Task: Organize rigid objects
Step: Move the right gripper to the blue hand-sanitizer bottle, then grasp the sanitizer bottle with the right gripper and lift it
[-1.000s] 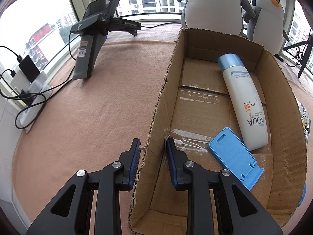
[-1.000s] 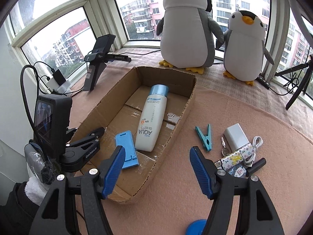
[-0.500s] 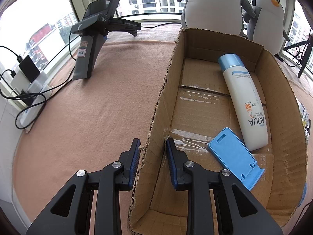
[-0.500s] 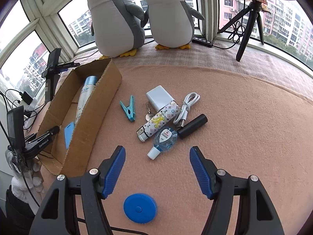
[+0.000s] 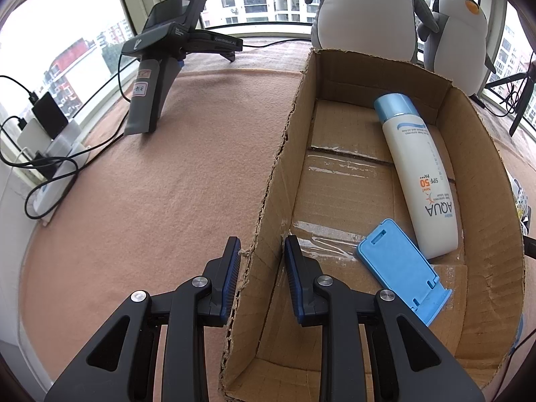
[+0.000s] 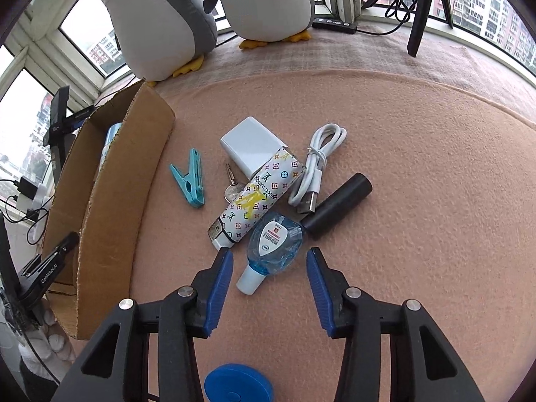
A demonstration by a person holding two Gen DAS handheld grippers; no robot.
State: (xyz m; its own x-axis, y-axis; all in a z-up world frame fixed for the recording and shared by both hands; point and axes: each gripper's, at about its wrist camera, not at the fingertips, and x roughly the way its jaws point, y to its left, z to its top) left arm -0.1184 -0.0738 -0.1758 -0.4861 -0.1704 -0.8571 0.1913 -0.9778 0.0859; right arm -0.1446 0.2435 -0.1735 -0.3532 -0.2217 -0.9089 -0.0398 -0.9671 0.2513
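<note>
My left gripper (image 5: 262,249) straddles the left wall of the cardboard box (image 5: 268,201), one finger on each side, not closed tight on it. In the box lie a white sunscreen bottle (image 5: 418,174) and a blue phone stand (image 5: 400,269). My right gripper (image 6: 269,258) is open, its fingers either side of a small blue sanitizer bottle (image 6: 273,248) on the cloth. Beside that bottle lie a patterned case (image 6: 259,197), a black cylinder (image 6: 338,206), a white cable (image 6: 316,164), a white charger (image 6: 249,147), a key (image 6: 232,187) and a teal clothespin (image 6: 191,179).
A blue round disc (image 6: 238,385) lies under my right gripper. Two plush penguins (image 6: 207,10) stand at the window. A black device on a stand (image 5: 160,67) and chargers with cables (image 5: 43,154) sit left of the box. A tripod leg (image 6: 420,16) stands at the back right.
My right gripper swung right from the box to the pile of small objects and came down close over the sanitizer bottle. My left gripper has not moved.
</note>
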